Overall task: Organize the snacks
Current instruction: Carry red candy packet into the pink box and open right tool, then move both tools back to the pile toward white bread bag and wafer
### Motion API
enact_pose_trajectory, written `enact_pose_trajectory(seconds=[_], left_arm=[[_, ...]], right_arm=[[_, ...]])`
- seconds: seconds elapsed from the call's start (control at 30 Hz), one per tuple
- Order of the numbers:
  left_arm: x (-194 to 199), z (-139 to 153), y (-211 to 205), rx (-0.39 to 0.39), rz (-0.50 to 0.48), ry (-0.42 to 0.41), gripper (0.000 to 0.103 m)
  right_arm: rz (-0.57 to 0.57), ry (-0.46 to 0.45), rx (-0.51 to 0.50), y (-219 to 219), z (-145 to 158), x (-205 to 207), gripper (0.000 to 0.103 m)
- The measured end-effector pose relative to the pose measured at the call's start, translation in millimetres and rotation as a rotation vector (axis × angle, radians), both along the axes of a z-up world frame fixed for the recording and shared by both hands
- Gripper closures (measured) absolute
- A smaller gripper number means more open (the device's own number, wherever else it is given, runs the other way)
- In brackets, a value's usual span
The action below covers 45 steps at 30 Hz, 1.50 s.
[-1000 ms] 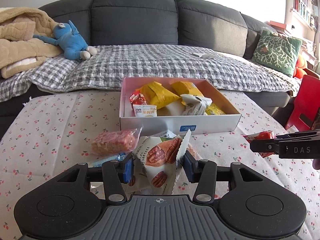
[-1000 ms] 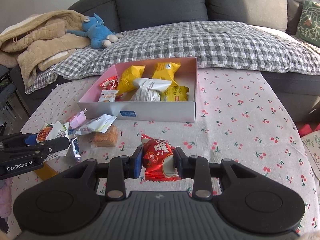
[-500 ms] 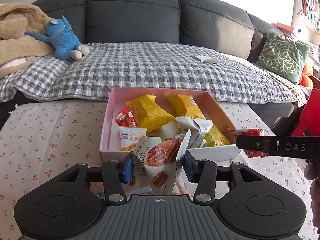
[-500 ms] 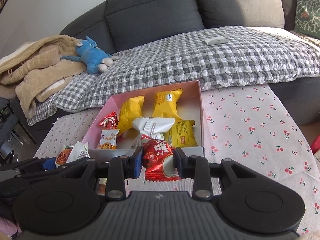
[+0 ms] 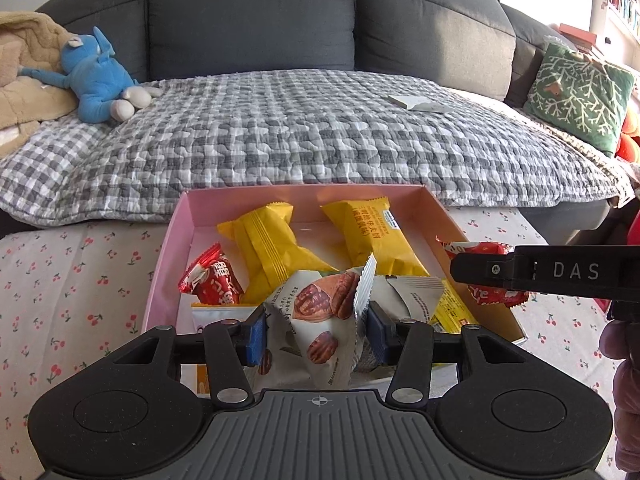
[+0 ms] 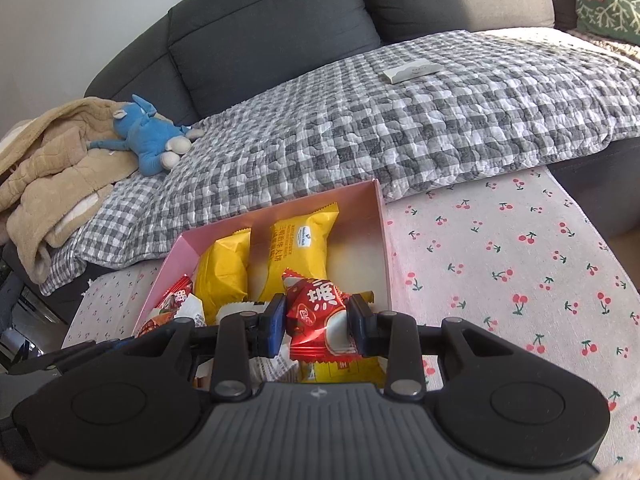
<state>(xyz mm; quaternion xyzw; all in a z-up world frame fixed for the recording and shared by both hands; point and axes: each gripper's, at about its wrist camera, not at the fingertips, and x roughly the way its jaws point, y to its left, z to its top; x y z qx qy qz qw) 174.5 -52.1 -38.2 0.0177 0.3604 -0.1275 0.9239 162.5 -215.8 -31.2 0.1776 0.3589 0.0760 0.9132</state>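
Note:
A pink-lined box [image 5: 168,248] [image 6: 382,240] on the cherry-print table holds two yellow packets [image 5: 268,252] [image 6: 300,248], a small red packet [image 5: 212,280] and a white packet [image 5: 416,300]. My left gripper [image 5: 316,328] is shut on a white pecan packet [image 5: 320,320] and holds it over the box's near part. My right gripper [image 6: 318,322] is shut on a red packet [image 6: 316,316] over the box's near right side. The right gripper with its red packet [image 5: 484,248] also shows at the right in the left wrist view.
A grey sofa with a checked quilt [image 5: 300,132] runs behind the table. A blue plush toy [image 5: 96,80] and a beige blanket [image 6: 48,172] lie at its left, a green cushion [image 5: 576,96] at its right. The cherry tablecloth [image 6: 520,260] spreads right of the box.
Both grippers have moved forward from the table in front of the box to above the box, each carrying its packet. The loose snacks on the table have dropped out of view.

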Motion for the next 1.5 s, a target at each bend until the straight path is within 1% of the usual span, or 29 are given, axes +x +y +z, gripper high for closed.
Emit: enact_pose_trajectory(seconds=[0.23, 0.37, 0.53, 0.57, 0.63, 0.67, 0.7, 0.73, 0.83, 0.9, 1.13, 1.4, 1.5], left_arm=[[10.2, -10.5, -2.0, 0.026, 0.002, -0.009, 0.055], [12.6, -13.6, -1.7, 0.044, 0.004, -0.014, 0.051], [14.3, -14.8, 0.2, 0.042, 0.009, -0.012, 0.048], [14.4, -14.7, 0.3, 0.042, 0.007, -0.012, 0.046], [14.2, -13.8, 0.7, 0.046, 0.004, -0.017, 0.041], [13.4, -13.1, 0.6, 0.05, 0.003, -0.019, 0.038], [12.4, -12.4, 0.6, 0.052, 0.001, -0.022, 0.034], [11.0, -11.3, 0.8, 0.053, -0.001, -0.028, 0.032], [6.4, -7.3, 0.9, 0.06, -0.008, -0.041, 0.024], [2.6, -3.7, 1.3, 0.063, -0.014, -0.049, 0.019], [-16.8, 10.5, 4.6, 0.07, -0.038, -0.075, 0.012], [-43.5, 20.9, 18.0, 0.07, -0.046, -0.071, 0.008], [-54.1, 22.9, 24.4, 0.069, -0.044, -0.064, 0.007]], right_arm=[[-0.007, -0.006, -0.03, 1.0, -6.5, 19.6, 0.073], [-0.021, -0.007, -0.037, -0.3, -8.0, 27.5, 0.072], [-0.041, -0.01, -0.037, -3.1, -7.3, 32.5, 0.072], [-0.043, -0.012, -0.034, -3.5, -6.7, 32.4, 0.071], [-0.045, -0.018, -0.03, -4.2, -5.3, 31.7, 0.062], [-0.046, -0.021, -0.031, -3.7, -4.2, 31.0, 0.061], [-0.048, -0.024, -0.038, -3.2, -2.7, 30.5, 0.056], [-0.051, -0.029, -0.046, -3.1, -1.4, 29.3, 0.05], [-0.052, -0.037, -0.062, -3.1, 2.6, 25.4, 0.041], [-0.054, -0.038, -0.065, -4.0, 5.5, 22.5, 0.038], [-0.056, -0.05, -0.065, -8.0, 18.0, 5.9, 0.024], [-0.052, -0.051, -0.085, -7.6, 26.4, -20.8, 0.013], [-0.049, -0.044, -0.093, -5.8, 25.9, -30.8, 0.011]])
